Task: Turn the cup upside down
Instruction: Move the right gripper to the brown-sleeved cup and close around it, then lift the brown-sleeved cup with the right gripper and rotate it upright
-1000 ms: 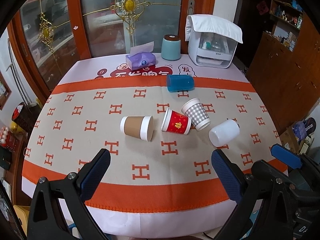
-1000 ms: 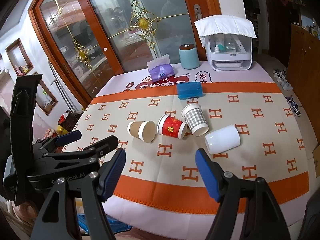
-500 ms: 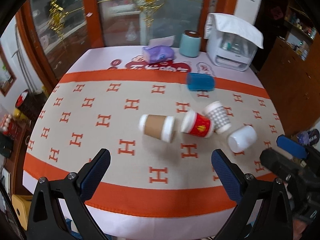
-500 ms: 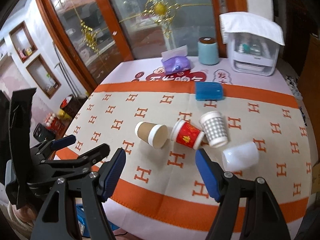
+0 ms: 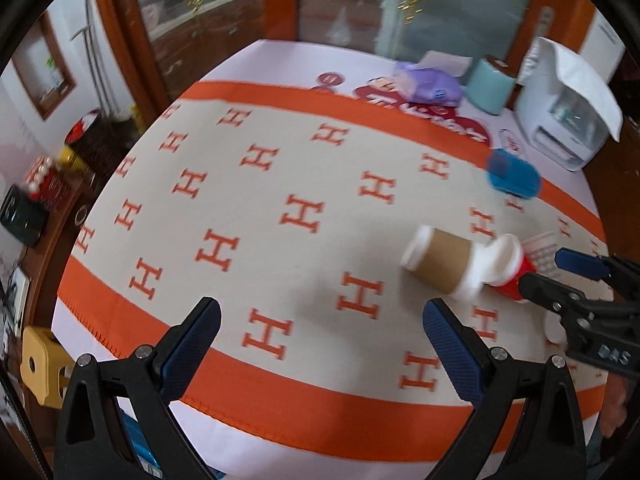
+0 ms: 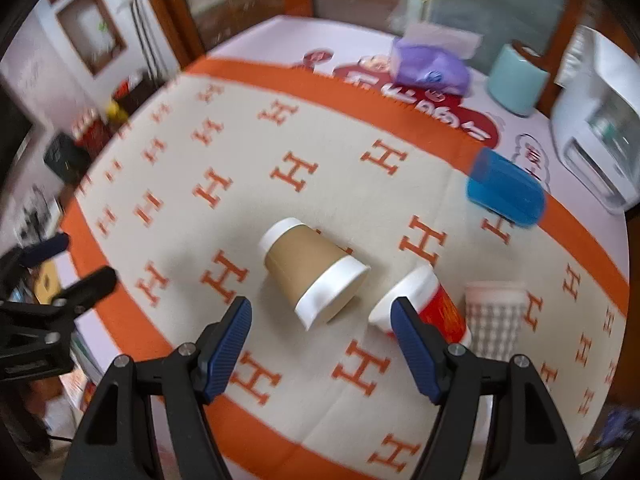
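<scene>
Several cups lie on their sides on the H-patterned tablecloth. A brown paper cup (image 6: 314, 270) with white rims lies just ahead of my open right gripper (image 6: 320, 338), between its fingers' line. A red cup (image 6: 424, 306) lies right of it, partly behind the right fingertip, then a grey checked cup (image 6: 494, 320). A blue cup (image 6: 506, 192) lies farther back. In the left wrist view the brown cup (image 5: 440, 262) is ahead right of my open, empty left gripper (image 5: 320, 326); the right gripper (image 5: 580, 284) reaches in over the red cup (image 5: 510, 276).
At the table's far edge stand a purple tissue pack (image 6: 430, 64), a teal canister (image 6: 518, 78) and a white appliance (image 6: 600, 120). The table's front edge (image 5: 280, 408) is close below my left gripper. Shelves and clutter are off the left side.
Both grippers have moved forward and left over the table. The right gripper has closed in on the brown cup. The cups have not moved.
</scene>
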A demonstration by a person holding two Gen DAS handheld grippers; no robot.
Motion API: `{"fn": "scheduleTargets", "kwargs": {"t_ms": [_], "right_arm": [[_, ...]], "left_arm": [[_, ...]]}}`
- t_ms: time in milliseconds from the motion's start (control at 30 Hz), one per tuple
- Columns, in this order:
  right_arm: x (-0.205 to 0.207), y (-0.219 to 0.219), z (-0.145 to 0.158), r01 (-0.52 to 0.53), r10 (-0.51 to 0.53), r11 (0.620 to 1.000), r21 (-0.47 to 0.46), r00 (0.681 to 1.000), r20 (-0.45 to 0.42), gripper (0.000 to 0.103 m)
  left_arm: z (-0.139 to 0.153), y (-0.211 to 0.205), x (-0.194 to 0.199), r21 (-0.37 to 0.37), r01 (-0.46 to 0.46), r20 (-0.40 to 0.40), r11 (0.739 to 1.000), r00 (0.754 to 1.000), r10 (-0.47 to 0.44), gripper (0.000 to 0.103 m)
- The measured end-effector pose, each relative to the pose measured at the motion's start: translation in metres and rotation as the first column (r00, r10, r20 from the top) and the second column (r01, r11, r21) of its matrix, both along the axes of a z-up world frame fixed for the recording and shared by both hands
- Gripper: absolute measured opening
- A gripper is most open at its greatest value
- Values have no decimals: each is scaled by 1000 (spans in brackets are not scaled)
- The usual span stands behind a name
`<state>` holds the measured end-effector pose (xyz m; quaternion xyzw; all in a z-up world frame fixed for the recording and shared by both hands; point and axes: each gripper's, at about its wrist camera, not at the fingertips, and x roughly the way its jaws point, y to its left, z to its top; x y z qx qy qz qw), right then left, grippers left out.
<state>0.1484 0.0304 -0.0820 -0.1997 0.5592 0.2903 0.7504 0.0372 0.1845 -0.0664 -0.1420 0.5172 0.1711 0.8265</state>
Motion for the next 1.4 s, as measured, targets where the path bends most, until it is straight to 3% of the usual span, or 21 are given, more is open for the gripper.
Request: {"fn": "scheduleTargets", "kwargs": {"t_ms": [333, 533, 667, 733, 867, 1033, 1267, 1400], "right_arm": [[24, 49, -53, -190, 189, 960, -204, 982, -26, 72], [25, 63, -72, -257, 245, 927, -274, 966, -79, 72], [26, 64, -71, -252, 236, 931, -265, 967, -93, 68], [29, 60, -68, -214, 188, 950, -229, 974, -130, 62], [39, 43, -55, -93, 64, 986, -140, 978, -200, 60], [35, 1, -31, 124, -124, 992, -18, 945, -303, 60], [-16, -66, -24, 396, -321, 914, 87, 837, -444, 60], [-43, -99, -49, 558, -423, 823, 110, 730, -537, 60]], "left_arm": [[-61, 35, 9, -56, -44, -110, 997, 993, 38, 100], [-80, 47, 14, -85, -60, -138, 995, 989, 48, 100], [-86, 52, 17, -90, -60, -146, 994, 988, 47, 100], [-88, 53, 18, -94, -58, -148, 994, 988, 44, 100], [-88, 50, 21, -96, -45, -149, 994, 988, 31, 100], [-78, 35, 21, -92, -8, -133, 996, 991, -4, 100], [-63, 6, 8, -85, 46, -108, 995, 993, -55, 100], [-61, -14, -3, -82, 77, -118, 994, 989, -87, 100]]}}
